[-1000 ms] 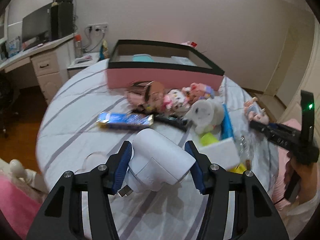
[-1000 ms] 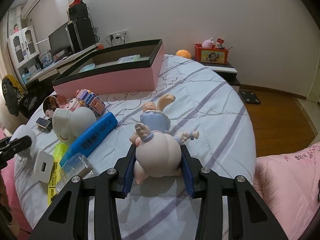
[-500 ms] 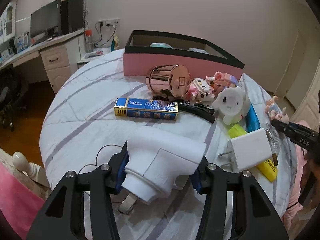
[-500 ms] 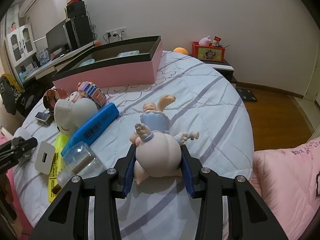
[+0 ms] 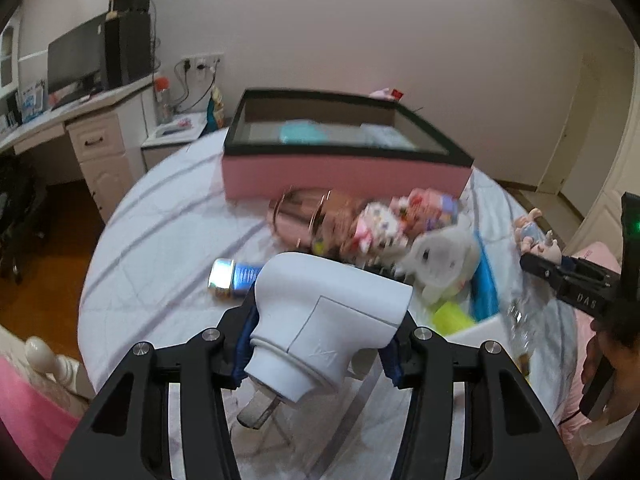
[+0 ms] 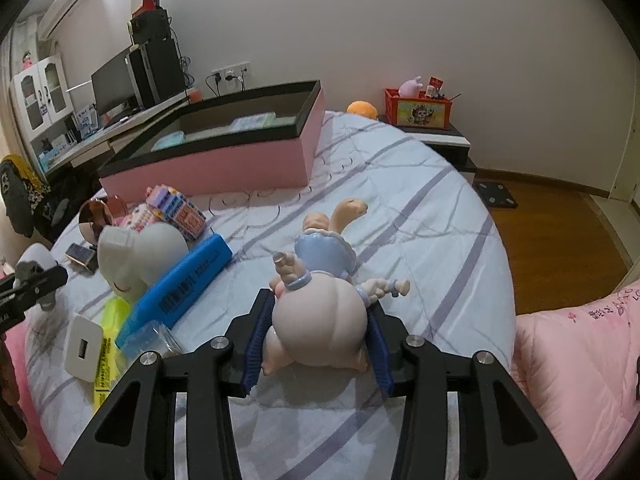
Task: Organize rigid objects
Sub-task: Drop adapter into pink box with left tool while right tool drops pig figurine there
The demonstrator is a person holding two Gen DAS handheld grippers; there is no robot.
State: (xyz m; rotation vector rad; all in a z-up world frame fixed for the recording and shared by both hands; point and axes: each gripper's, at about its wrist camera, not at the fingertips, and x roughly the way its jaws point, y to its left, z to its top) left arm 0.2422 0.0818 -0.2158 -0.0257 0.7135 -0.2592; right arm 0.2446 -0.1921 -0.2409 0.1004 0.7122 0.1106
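Striped white bedding covers the round bed [image 6: 420, 200] that carries everything, with a pink, black-rimmed storage box [image 5: 344, 172] open toward its far edge.

Only the left wrist view shows the left claw [image 5: 320, 334] pinching a white plug adapter [image 5: 326, 316] between its blue pads, held above the bedding near the bed's near edge. The adapter's thick body runs crosswise between the pads, its round neck and metal prongs pointing down and toward the camera. That view is motion-blurred, so the toys beyond it — a rose-gold cup [image 5: 304, 216] on its side and a white plush [image 5: 440, 260] — are smeared. It also catches the right claw [image 5: 532, 258] from outside, at the bed's right edge, with the doll at its tip.

The right wrist view is sharp and shows the right claw [image 6: 318, 340] pressed on a baby doll [image 6: 320, 292] in a blue dress, gripped at the hips. The doll's long axis runs straight away from the camera, bottom nearest and head toward the storage box. Only here are a blue bar [image 6: 184, 280], a white charger block [image 6: 82, 350] and a yellow tube [image 6: 106, 344] plain, clustered near the bed's left edge beside a block toy [image 6: 176, 208].
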